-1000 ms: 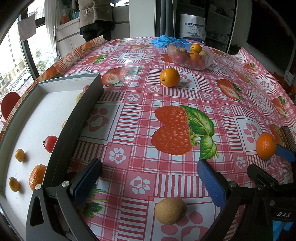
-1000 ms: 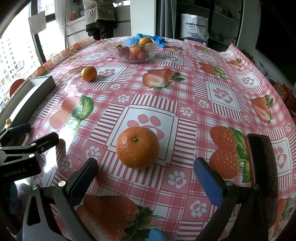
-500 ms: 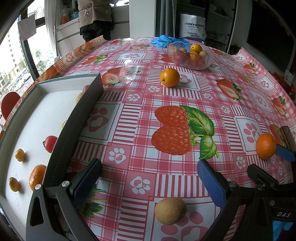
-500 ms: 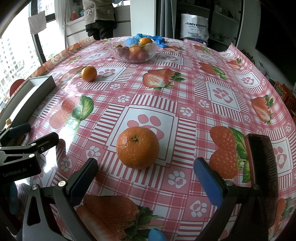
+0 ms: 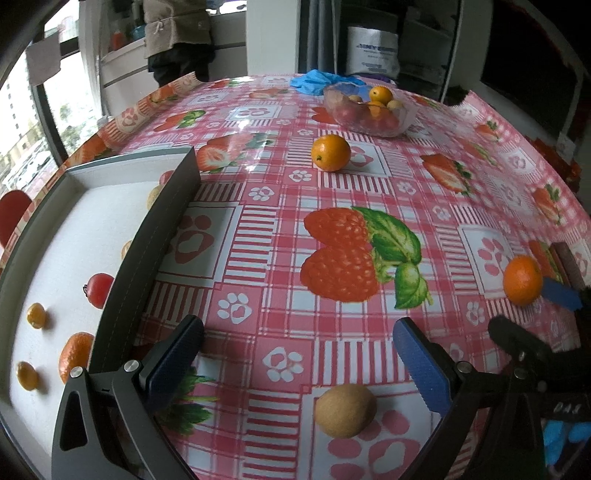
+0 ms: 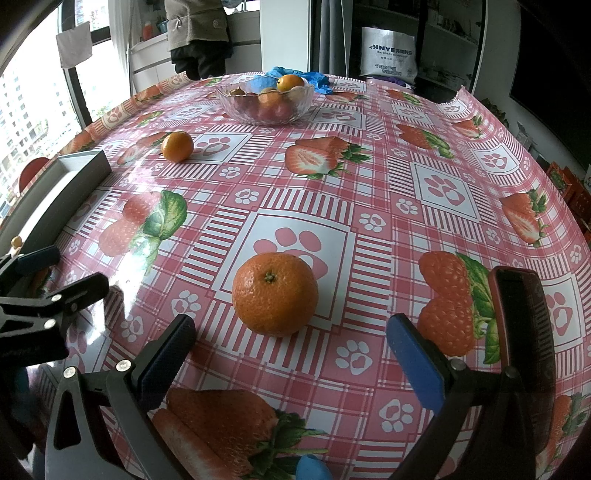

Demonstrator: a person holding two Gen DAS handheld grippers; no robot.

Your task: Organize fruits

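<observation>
My left gripper [image 5: 295,354] is open and empty above the strawberry tablecloth; a brown round fruit [image 5: 345,410] lies just below and between its fingers. A grey tray [image 5: 147,236] at the left holds a cherry tomato [image 5: 99,290], an orange [image 5: 75,356] and small kumquats. My right gripper [image 6: 291,354] is open, with a large orange [image 6: 275,293] on the table just ahead between its fingers; the same orange shows in the left wrist view [image 5: 522,278]. Another orange [image 5: 330,152] sits farther back, also in the right wrist view [image 6: 177,146].
A glass bowl [image 6: 264,101] of mixed fruit stands at the far side with blue gloves [image 6: 295,75] behind it. A dark flat object [image 6: 521,332] lies at the right. A person [image 6: 199,33] stands beyond the table. The left gripper shows in the right view [image 6: 44,306].
</observation>
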